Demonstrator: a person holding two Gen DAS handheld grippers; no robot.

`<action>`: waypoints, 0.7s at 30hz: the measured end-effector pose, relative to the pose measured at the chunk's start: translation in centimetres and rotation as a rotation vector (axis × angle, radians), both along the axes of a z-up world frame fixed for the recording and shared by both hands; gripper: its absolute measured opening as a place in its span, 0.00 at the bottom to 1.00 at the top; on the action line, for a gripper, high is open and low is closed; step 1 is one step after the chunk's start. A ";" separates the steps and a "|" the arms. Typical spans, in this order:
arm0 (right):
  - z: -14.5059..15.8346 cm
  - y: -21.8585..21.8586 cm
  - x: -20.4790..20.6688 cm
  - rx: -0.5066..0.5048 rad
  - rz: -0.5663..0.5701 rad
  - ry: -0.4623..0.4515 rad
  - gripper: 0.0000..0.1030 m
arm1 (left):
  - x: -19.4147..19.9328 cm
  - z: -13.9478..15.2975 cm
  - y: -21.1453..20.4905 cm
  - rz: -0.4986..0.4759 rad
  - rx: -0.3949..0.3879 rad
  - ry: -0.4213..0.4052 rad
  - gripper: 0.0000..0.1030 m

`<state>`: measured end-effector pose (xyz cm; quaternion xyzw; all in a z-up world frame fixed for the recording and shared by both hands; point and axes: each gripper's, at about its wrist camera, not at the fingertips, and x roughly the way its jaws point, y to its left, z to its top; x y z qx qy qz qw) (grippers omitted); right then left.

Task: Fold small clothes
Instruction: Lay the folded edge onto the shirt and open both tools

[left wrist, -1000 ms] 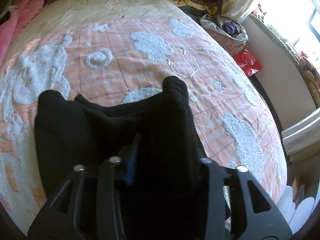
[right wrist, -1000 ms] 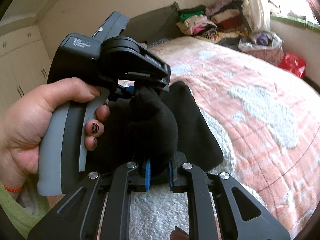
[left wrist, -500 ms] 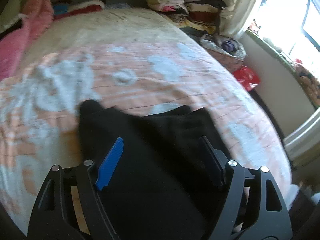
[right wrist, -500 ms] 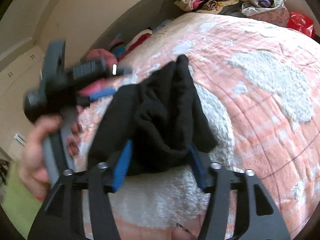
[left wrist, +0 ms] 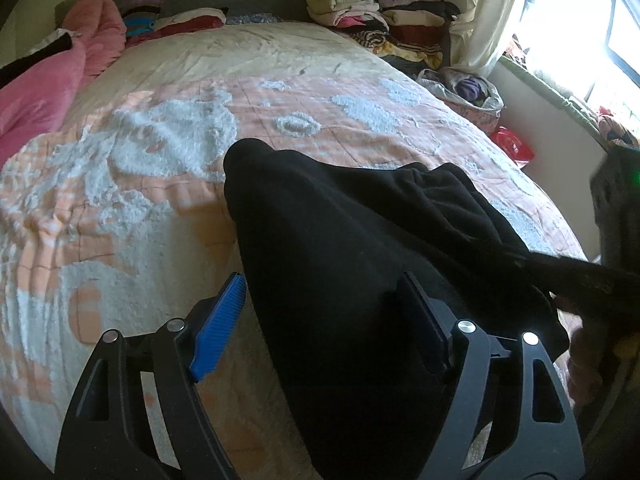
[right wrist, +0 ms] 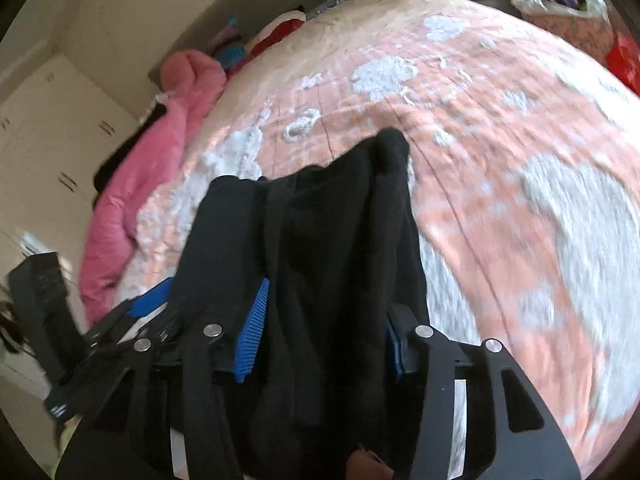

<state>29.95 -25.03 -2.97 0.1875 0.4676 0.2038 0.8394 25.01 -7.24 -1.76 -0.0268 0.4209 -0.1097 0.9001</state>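
Both grippers, left (left wrist: 322, 322) and right (right wrist: 324, 332), now spread apart, earlier clamped. Black knit garment (left wrist: 360, 248) lies bunched between fingers, near bed's (left wrist: 140, 200) front edge; tufted peach quilt.

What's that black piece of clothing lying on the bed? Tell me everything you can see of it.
The black garment looks like soft, matte knit or fleece, plain with no print. It lies crumpled on the peach and white bedspread, folded over itself in thick ridges, one rounded end pointing up the bed. Its near part sits between the open blue pads of the left claw and of the right claw; whether the pads touch it is unclear. What kind of garment it is cannot be told.
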 end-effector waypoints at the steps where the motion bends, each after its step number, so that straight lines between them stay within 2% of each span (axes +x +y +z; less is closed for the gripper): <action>1: 0.0 0.4 -0.2 -0.026 0.005 -0.009 0.29 | 0.0 0.0 0.0 0.000 0.003 0.000 0.70; 2: 0.1 0.9 0.1 -0.064 0.014 -0.027 0.20 | 0.0 -0.1 0.0 -0.001 0.003 0.001 0.70; 3: 0.4 1.2 0.0 -0.088 0.030 -0.046 0.19 | 0.0 -0.2 0.1 -0.002 0.001 0.003 0.70; 6: 2.6 2.3 -0.6 -0.160 0.078 -0.186 0.17 | -0.1 0.0 0.1 -0.002 0.011 -0.003 0.70; 9: 4.1 1.7 -1.4 -0.168 0.085 -0.276 0.17 | -0.2 0.1 0.1 -0.005 0.000 -0.007 0.71; 11: 3.2 1.4 -0.9 -0.214 0.080 -0.264 0.17 | -0.1 -0.2 0.0 -0.008 -0.011 0.007 0.71; 15: -0.4 0.4 0.4 -0.265 0.054 -0.161 0.18 | -0.2 -0.7 -0.7 -0.026 -0.002 0.028 0.72; 18: -1.3 -0.4 0.1 -0.224 0.007 -0.155 0.26 | -0.5 -0.9 -1.1 -0.032 0.000 0.032 0.72; 20: -1.5 -0.7 -0.1 -0.210 -0.009 -0.142 0.27 | -0.5 -1.0 -1.2 -0.032 -0.001 0.035 0.72; 21: -1.5 -0.7 -0.3 -0.214 -0.013 -0.141 0.32 | -0.6 -0.9 -1.2 -0.031 0.001 0.036 0.72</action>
